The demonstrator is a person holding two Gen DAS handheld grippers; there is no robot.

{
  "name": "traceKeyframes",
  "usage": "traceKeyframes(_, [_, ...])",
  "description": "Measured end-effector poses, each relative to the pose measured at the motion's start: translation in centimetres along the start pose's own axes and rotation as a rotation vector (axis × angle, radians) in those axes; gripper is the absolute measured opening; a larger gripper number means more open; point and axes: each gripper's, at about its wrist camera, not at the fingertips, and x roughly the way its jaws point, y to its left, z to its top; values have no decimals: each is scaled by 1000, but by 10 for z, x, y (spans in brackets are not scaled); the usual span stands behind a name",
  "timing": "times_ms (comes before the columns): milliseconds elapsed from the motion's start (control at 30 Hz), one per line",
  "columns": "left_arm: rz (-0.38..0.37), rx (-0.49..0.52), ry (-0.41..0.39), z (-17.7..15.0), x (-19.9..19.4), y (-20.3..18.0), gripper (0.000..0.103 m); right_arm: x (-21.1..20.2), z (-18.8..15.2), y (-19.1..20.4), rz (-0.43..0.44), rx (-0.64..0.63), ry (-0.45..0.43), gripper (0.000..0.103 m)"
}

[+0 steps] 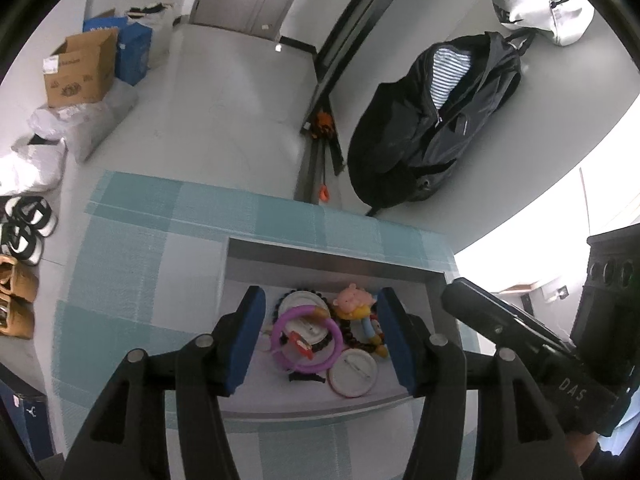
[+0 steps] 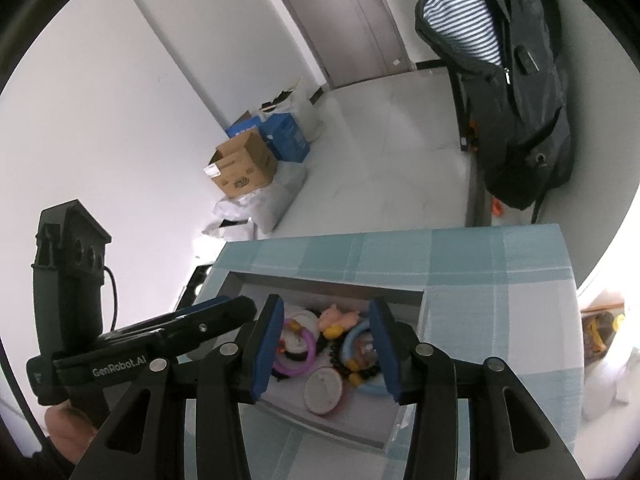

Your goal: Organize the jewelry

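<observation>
Blue-padded fingers (image 1: 244, 340) of my left gripper (image 1: 322, 340) stand spread wide and empty above a shallow grey rectangular tray (image 1: 332, 266) sunk into a teal-and-white checked cloth surface (image 1: 132, 280). My right gripper (image 2: 326, 350) hovers over the same tray (image 2: 320, 288), likewise spread and holding nothing. All the jewelry lies heaped inside: a smooth glossy purple plastic bangle (image 1: 306, 340), a dark beaded bracelet (image 1: 296, 294), flat round white pin badges (image 1: 352, 372), a soft-looking pink pig charm (image 1: 354, 298), and a pale blue ring (image 2: 356, 344).

Risks, as I judge them: the pieces overlap, so closing on the bangle may drag the beads or badge along; its slick curved rim could slip from flat pads; both grippers crowd one small tray and may collide.
</observation>
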Motion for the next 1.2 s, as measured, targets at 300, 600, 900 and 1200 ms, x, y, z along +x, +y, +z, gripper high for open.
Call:
traceKeyframes(300, [106,31,-126,-5,-17,-4,53,-14,-10,6,2,-48,-82,56])
traceKeyframes(600, [178,36,-202,-11,-36,-4,54,-30,-22,30,20,-149,-155,86])
traceKeyframes(900, [222,88,-226,-34,-51,-13,69,-38,-37,27,3,-143,-119,93])
traceKeyframes(1200, [230,124,-232,-55,-62,-31,69,-58,-54,29,-18,-161,-135,101])
